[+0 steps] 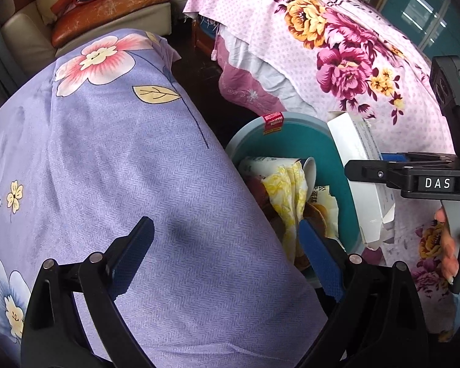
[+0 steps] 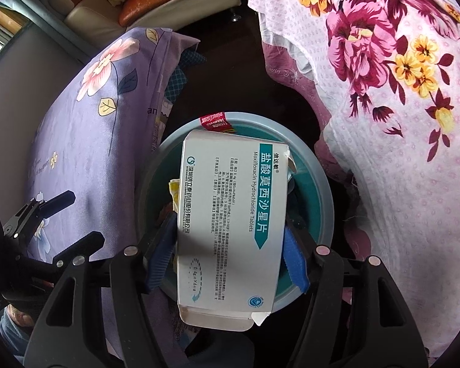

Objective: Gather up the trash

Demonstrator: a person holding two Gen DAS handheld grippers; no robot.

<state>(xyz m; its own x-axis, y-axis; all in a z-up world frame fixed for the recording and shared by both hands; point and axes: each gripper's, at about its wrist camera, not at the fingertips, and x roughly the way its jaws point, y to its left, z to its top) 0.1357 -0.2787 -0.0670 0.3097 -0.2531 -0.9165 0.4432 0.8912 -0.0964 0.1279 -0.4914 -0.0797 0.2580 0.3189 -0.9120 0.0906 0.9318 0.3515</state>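
Note:
A teal trash bin point(image 2: 319, 184) stands on the floor between two beds. My right gripper point(image 2: 227, 251) is shut on a white medicine box point(image 2: 230, 214) and holds it flat right above the bin's mouth. In the left wrist view the box point(image 1: 362, 184) shows edge-on over the bin point(image 1: 291, 135), held by the right gripper point(image 1: 383, 171). The bin holds a paper cup point(image 1: 309, 168), a yellow crumpled wrapper point(image 1: 288, 196) and other trash. My left gripper point(image 1: 227, 254) is open and empty, above the purple bedding beside the bin.
A purple floral pillow or duvet point(image 1: 122, 168) lies left of the bin. A pink floral bedspread point(image 1: 337, 49) hangs at the right. A sofa with an orange cushion point(image 1: 107, 9) stands at the back. Dark floor point(image 1: 199, 70) runs between them.

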